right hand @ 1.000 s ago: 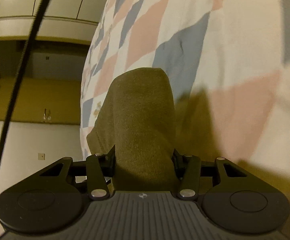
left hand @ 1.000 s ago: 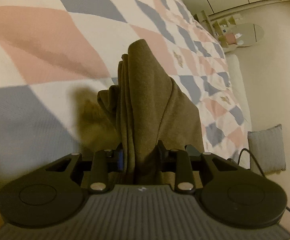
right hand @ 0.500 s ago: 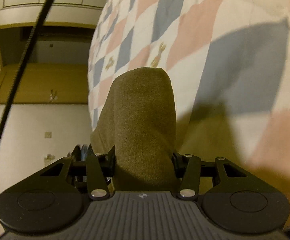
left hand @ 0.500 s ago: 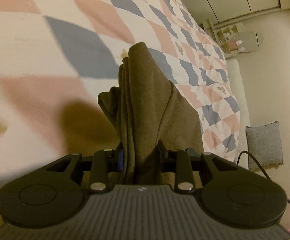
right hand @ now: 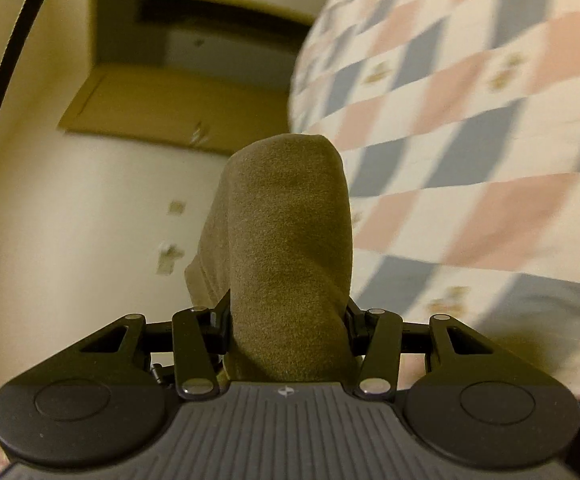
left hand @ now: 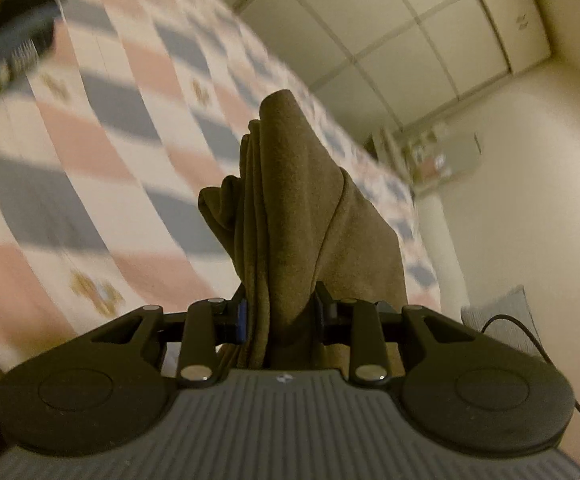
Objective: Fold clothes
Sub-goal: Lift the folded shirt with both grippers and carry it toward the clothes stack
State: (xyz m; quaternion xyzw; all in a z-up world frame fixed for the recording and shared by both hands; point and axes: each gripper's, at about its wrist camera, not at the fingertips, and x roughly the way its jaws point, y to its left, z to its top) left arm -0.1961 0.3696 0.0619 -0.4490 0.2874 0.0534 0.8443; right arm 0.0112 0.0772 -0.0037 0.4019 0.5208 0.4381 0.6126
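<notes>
Mid-fold carry: both grippers hold the olive-brown garment (left hand: 290, 208) lifted off the bed (left hand: 102, 152), which lies beyond and beside the fingers, checkered quilt blurred. Next move probably calls for bringing the held edge down onto the bed, lined up, then letting go.

Left gripper (left hand: 280, 314): fingers nearly together, clamped on a bunch of several layers that stands up between them. Right gripper (right hand: 288, 320): fingers wider apart, clamped on a thick rounded fold of the same garment filling the gap.
</notes>
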